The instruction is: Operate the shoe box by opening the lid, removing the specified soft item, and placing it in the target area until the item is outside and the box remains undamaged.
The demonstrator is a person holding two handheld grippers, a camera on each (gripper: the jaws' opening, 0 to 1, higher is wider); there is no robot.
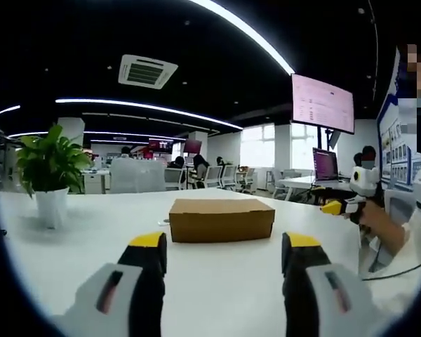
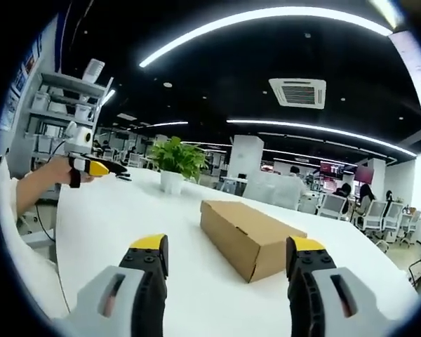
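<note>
A closed brown cardboard shoe box (image 1: pixel 222 219) lies flat on the white table (image 1: pixel 91 253), its lid down. My left gripper (image 1: pixel 226 247) is open, jaws apart, a short way in front of the box's long side and holding nothing. In the right gripper view the same box (image 2: pixel 249 236) shows corner-on, ahead of my right gripper (image 2: pixel 226 253), which is also open and empty. The right gripper (image 1: pixel 337 206) appears at the right of the left gripper view, held in a hand. The left gripper (image 2: pixel 98 168) shows at the left of the right gripper view.
A potted green plant in a white pot (image 1: pixel 50 175) stands on the table to the left of the box; it is behind the box (image 2: pixel 174 163) in the right gripper view. Office desks, chairs and seated people fill the background. A wall monitor (image 1: pixel 322 103) hangs at the right.
</note>
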